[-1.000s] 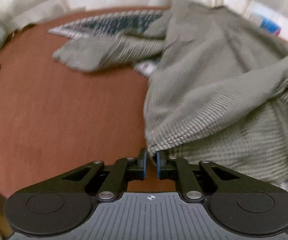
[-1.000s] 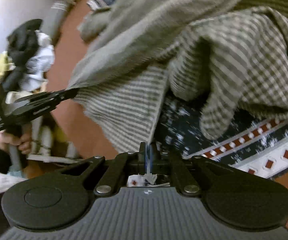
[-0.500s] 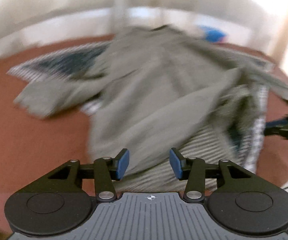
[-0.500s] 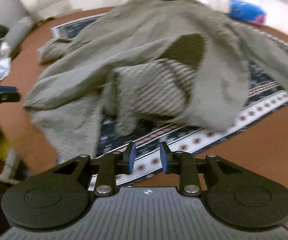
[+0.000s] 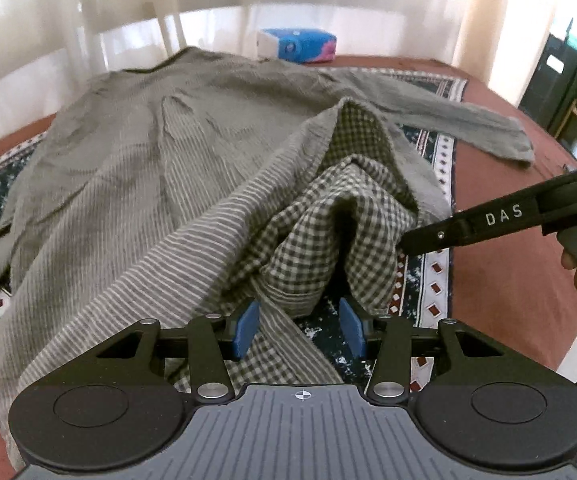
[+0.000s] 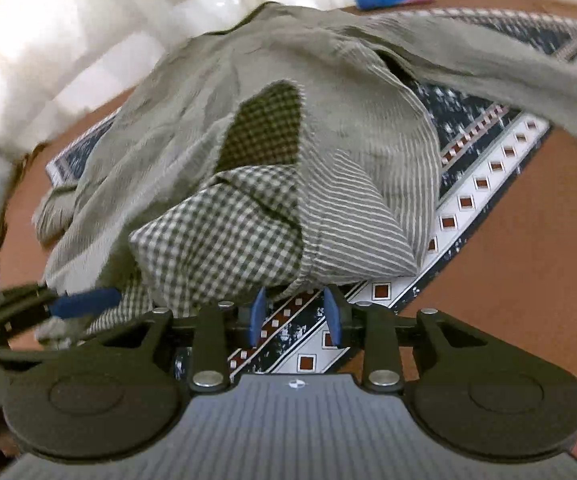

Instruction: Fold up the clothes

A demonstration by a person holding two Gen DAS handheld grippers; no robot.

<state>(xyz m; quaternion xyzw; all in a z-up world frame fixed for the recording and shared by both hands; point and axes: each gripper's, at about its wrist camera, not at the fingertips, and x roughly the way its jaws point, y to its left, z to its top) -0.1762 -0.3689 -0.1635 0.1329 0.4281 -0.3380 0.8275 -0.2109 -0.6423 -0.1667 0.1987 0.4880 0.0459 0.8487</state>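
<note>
A grey-green striped shirt (image 5: 136,168) lies spread on a patterned mat (image 5: 434,152), its hem bunched so the checked inner side (image 5: 328,232) shows. My left gripper (image 5: 299,332) is open, its fingers on either side of the checked hem. My right gripper (image 6: 294,318) is open just in front of the same bunched hem (image 6: 228,236). In the left wrist view the right gripper (image 5: 404,242) reaches the checked fold from the right. In the right wrist view the left gripper (image 6: 88,302) shows at the left edge.
The mat lies on a reddish-brown table (image 5: 508,248). A blue tissue pack (image 5: 296,46) sits at the far edge, before white curtains. One sleeve (image 5: 468,124) stretches right across the mat. Dark furniture stands at the far right (image 5: 560,72).
Both grippers were shut on the shirt's hem a second ago. They have let go and opened, and the hem now lies bunched on the mat with both grippers close in front of it.
</note>
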